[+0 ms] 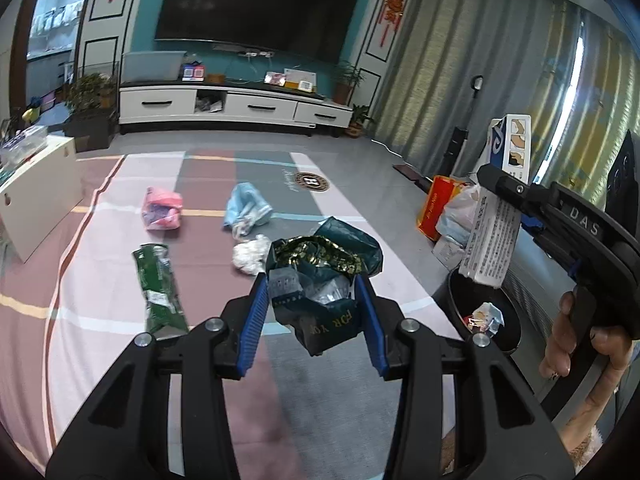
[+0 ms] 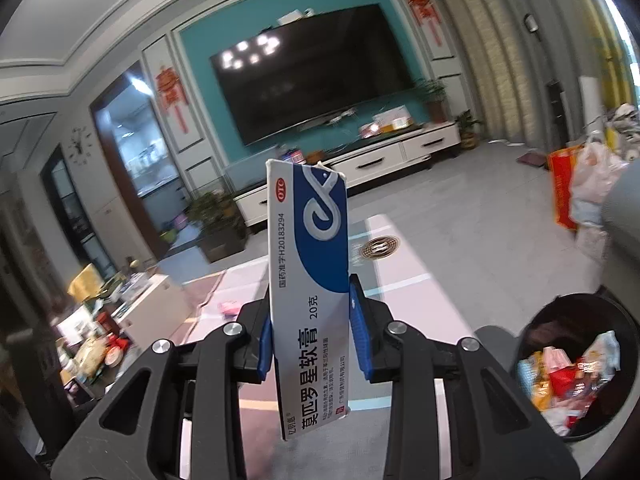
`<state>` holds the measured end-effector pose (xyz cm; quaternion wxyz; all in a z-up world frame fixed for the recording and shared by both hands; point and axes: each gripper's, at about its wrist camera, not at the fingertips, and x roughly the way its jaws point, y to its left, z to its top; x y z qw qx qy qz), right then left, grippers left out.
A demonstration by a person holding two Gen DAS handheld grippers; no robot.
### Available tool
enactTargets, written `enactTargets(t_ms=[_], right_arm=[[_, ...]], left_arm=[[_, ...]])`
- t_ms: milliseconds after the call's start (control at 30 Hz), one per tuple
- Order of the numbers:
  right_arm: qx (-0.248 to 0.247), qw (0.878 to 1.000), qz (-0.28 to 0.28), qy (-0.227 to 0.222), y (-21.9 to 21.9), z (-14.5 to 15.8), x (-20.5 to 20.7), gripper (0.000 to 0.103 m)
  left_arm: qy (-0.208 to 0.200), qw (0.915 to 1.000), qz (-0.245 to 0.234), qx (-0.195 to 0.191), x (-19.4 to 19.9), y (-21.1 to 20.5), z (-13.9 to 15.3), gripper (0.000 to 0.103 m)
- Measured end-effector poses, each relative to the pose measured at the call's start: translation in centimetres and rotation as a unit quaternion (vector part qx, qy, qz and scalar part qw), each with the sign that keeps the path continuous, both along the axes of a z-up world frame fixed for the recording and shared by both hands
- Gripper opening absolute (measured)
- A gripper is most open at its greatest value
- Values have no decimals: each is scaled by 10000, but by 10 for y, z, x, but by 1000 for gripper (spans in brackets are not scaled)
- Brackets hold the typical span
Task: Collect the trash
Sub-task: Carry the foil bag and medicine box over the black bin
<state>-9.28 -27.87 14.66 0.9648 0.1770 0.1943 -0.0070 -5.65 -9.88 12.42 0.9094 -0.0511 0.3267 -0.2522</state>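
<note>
Both hands loaded, mid-carry: right gripper [image 2: 310, 334] clamped on the ointment box [image 2: 308, 280], left gripper [image 1: 314, 312] on a crumpled dark green bag [image 1: 320, 276]. Trash bin [image 2: 576, 364] sits lower-right, probably the drop next.

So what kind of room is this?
Most likely a home living room: a big wall-mounted TV above a white media cabinet, a patterned rug strewn with trash, and curtains.
</note>
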Motion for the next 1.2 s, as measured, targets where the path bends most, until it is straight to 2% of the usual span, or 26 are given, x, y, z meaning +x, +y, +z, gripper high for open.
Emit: enactTargets(t_ms=[200,300,400,500,600,700,933,1067,1200], right_arm=[[-145,9973,-709,-118,-27,7,-20,33],[-279,9933,-1113,-113,-42,7,-28,33],[-347,9872,-1556,-69,-61,4,-38,33],[-450,9731,-2259,-39,-82,0,-52,33],[-250,9683,-2486,4,-101,-9,-60,33],[-43,9614,-2749,127,-123,-20,-69,33],[394,9407,-3296,696,-163,-55,-73,34],[630,9325,-3403,1031,-182,-76,-67,34],[777,9270,-3424,1316,-190,-90,-63,34]], left_arm=[[-125,9997,-189,-53,-9,-43,-1,45],[-50,9992,-399,-78,-9,-70,-5,45],[-76,9984,-551,-27,-13,-97,-8,45],[-99,9965,-828,-21,-19,-125,-9,45],[-14,9943,-1062,-116,-21,-148,-13,45],[171,9906,-1320,-323,-19,-171,-18,45],[804,9756,-1894,-765,-6,-223,-42,45],[1129,9676,-2093,-842,1,-246,-59,45],[1363,9637,-2187,-696,4,-269,-78,46]])
